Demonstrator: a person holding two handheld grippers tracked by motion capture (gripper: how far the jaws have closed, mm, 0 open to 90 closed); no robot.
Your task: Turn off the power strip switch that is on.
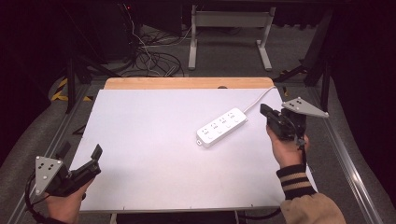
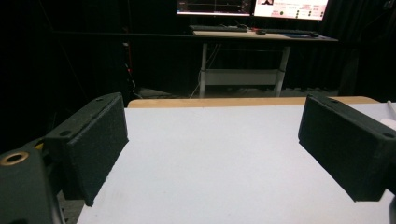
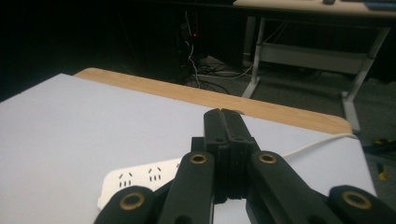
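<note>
A white power strip [image 1: 222, 127] lies at an angle on the white table top [image 1: 149, 140], right of centre, and its white cable [image 1: 259, 99] runs off toward the far right corner. My right gripper [image 1: 264, 110] hovers just right of the strip, jaws pressed together with nothing between them. In the right gripper view the strip [image 3: 140, 179] lies low and left of the shut jaws, partly hidden behind them. My left gripper [image 1: 80, 151] sits at the near left corner of the table, jaws wide apart and empty; its pads [image 2: 95, 147] frame bare table in the left gripper view.
A wooden strip [image 1: 187, 83] borders the table's far edge. Beyond it stand a desk frame [image 1: 229, 32] and tangled cables [image 1: 149, 56] on the floor. Metal rails [image 1: 348, 161] run along both sides of the table. A desk with monitors [image 2: 252, 7] stands farther back.
</note>
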